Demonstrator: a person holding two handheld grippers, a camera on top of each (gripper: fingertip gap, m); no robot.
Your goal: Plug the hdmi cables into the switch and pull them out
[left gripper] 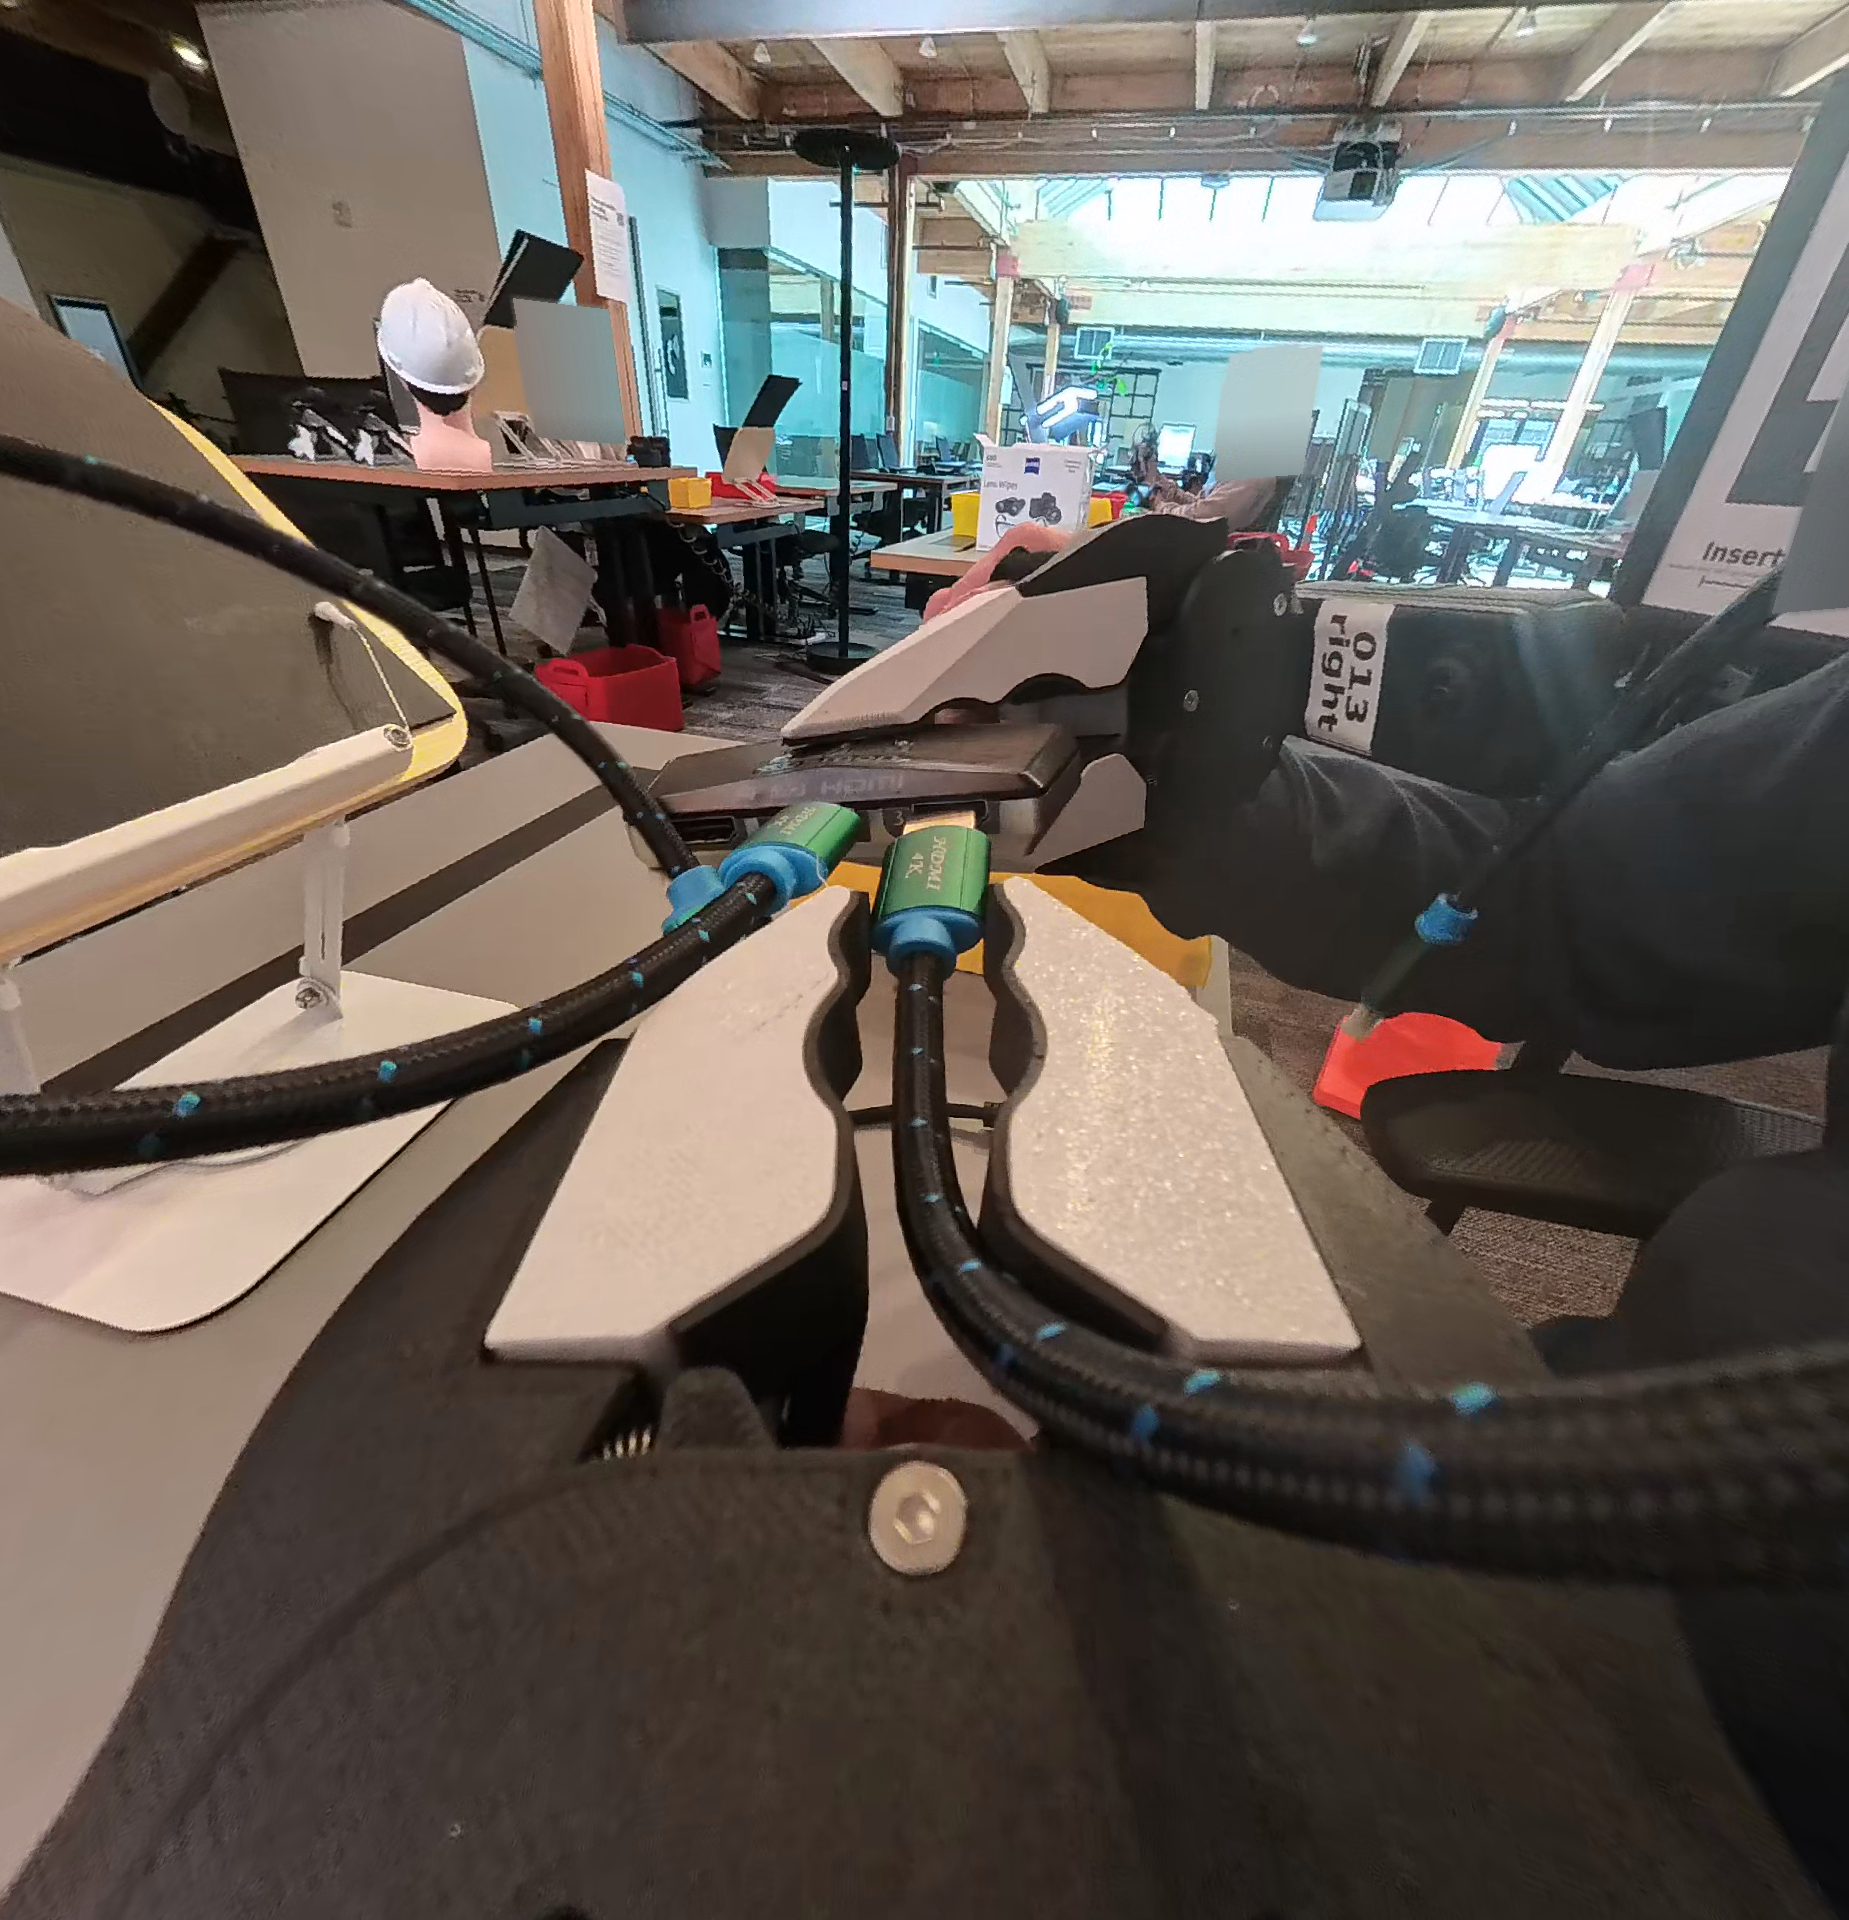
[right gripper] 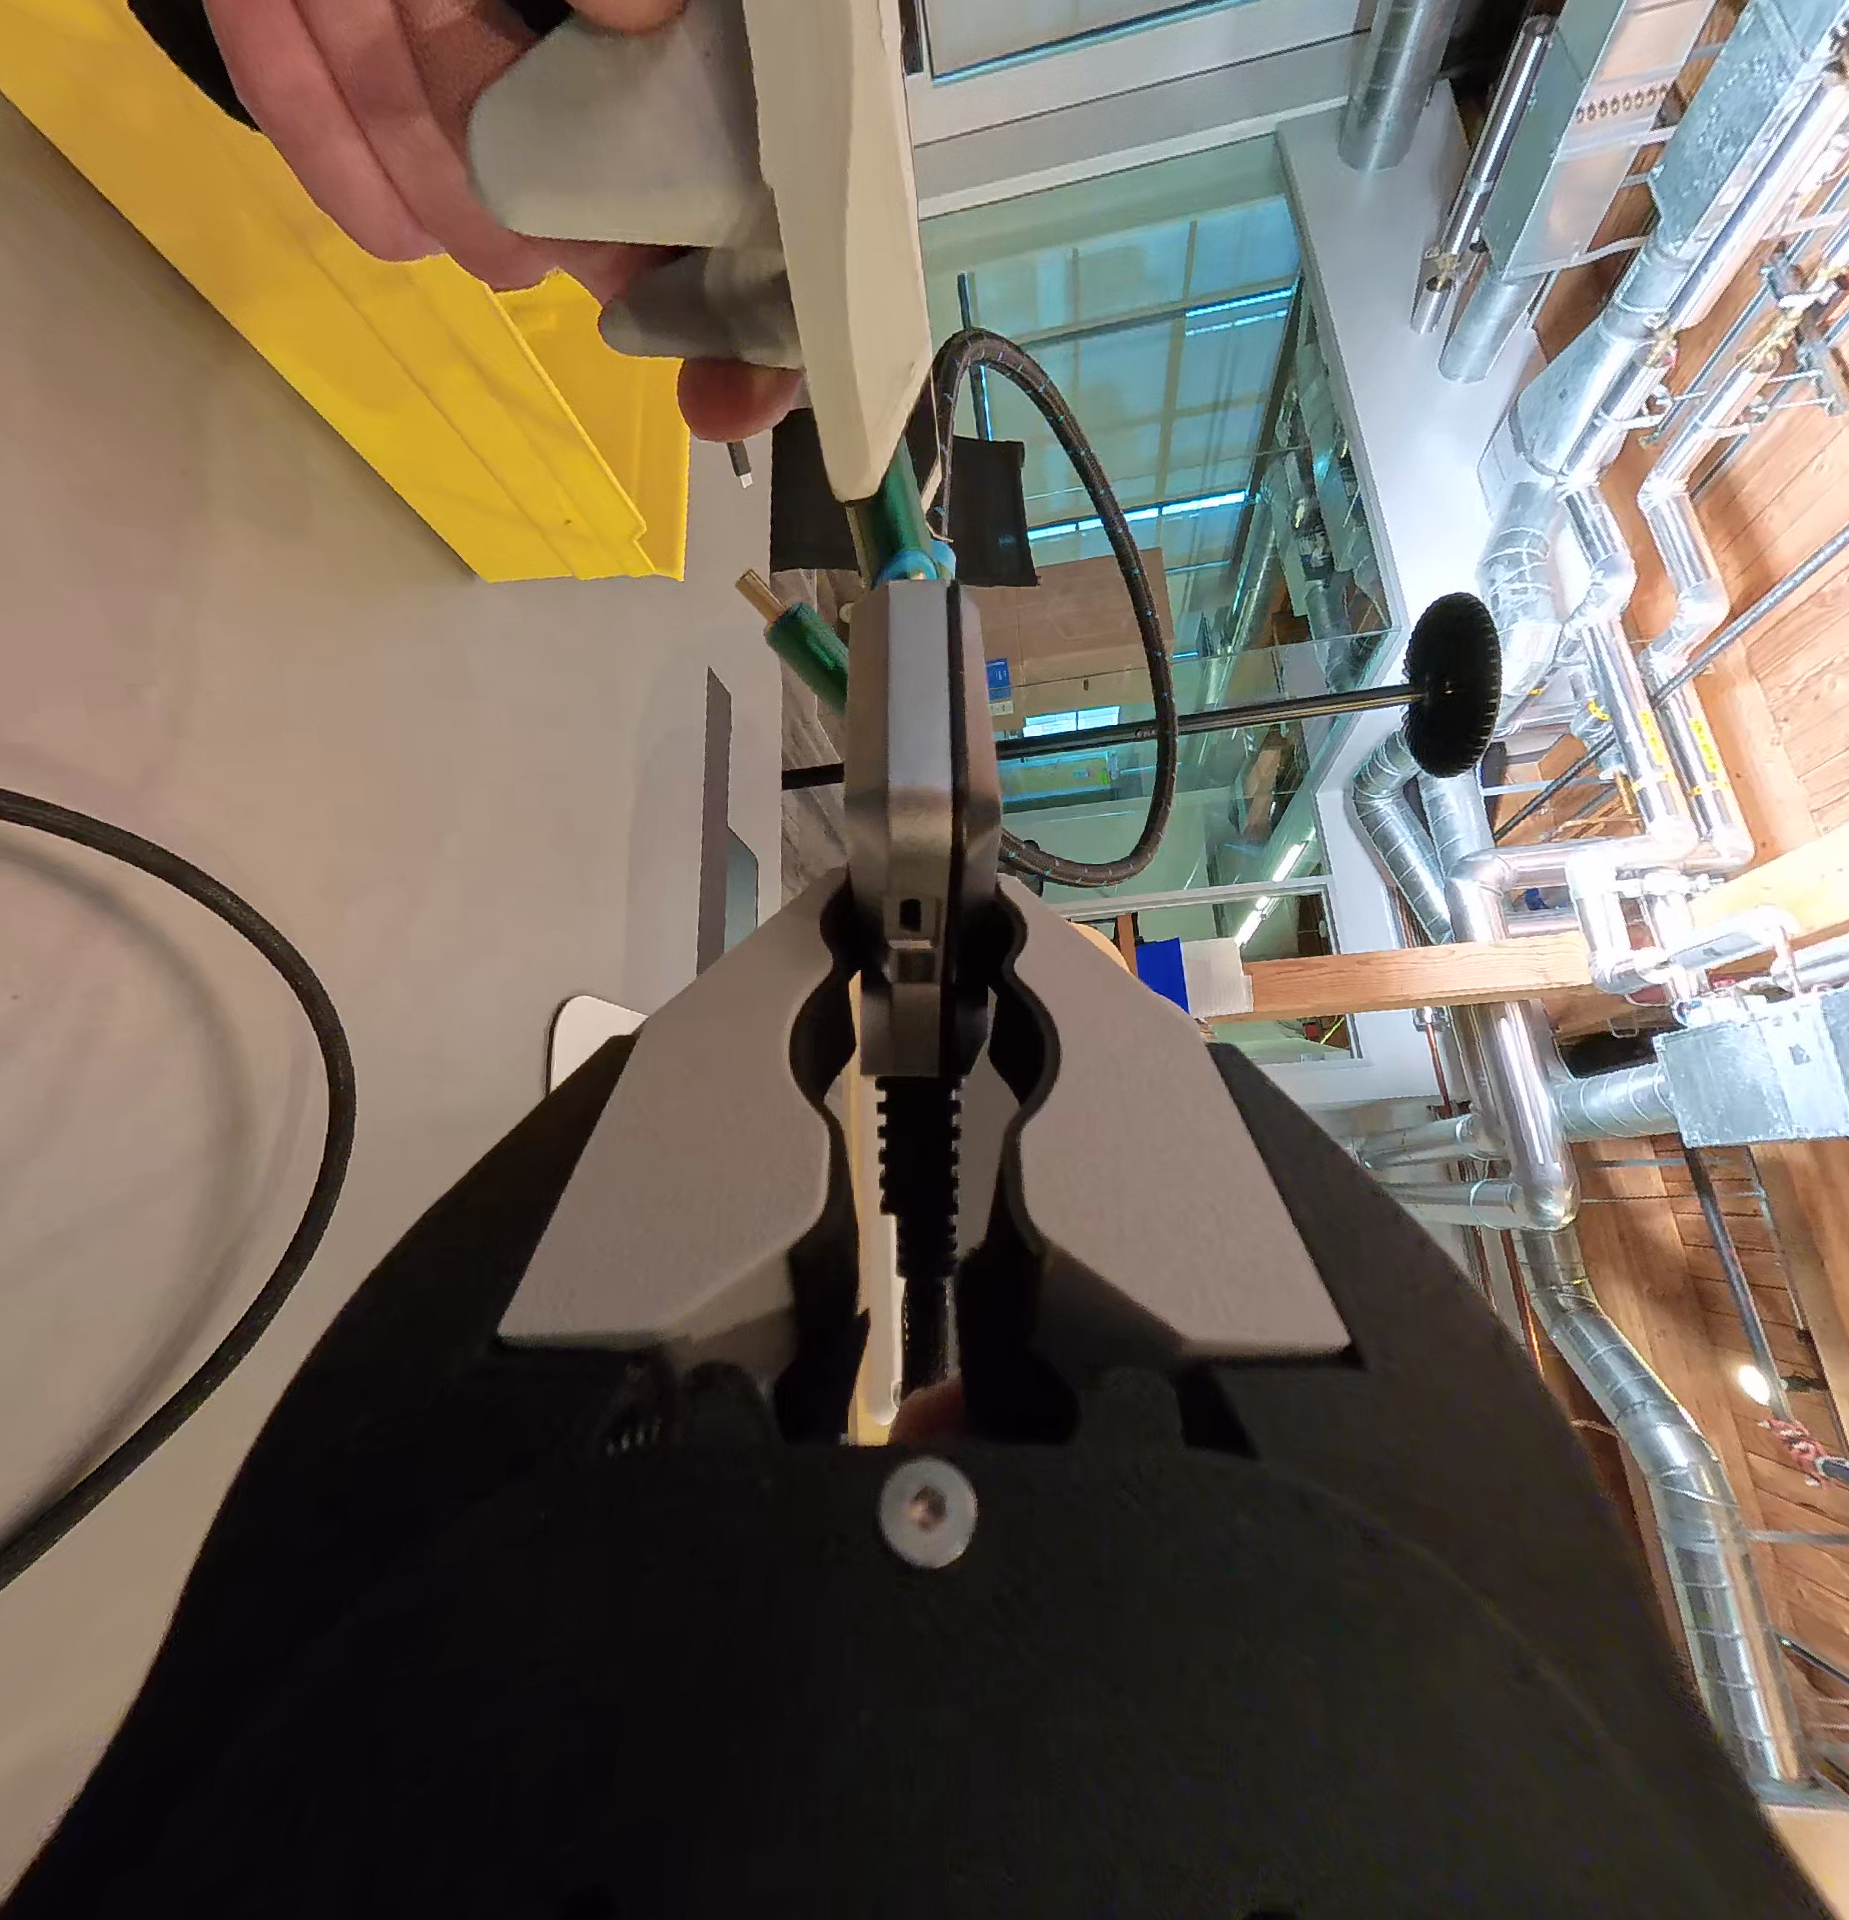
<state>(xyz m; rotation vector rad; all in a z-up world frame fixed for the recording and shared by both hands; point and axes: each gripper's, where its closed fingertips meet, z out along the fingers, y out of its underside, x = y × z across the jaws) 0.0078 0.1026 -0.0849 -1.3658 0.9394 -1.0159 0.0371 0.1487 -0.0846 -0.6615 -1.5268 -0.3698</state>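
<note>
we see the right gripper (right gripper: 915,914) clamped on the black hdmi switch (left gripper: 858,774), held above the grey table (left gripper: 546,914). our left gripper (left gripper: 925,940) pinches a green hdmi plug (left gripper: 930,883), its gold tip at a switch port. a second green plug (left gripper: 800,836) sits beside it in the neighbouring port.

The left gripper (left gripper: 925,940) has its fingers closed around a plug; the right gripper (right gripper: 915,935) – rolled sideways – clamps the switch.
</note>
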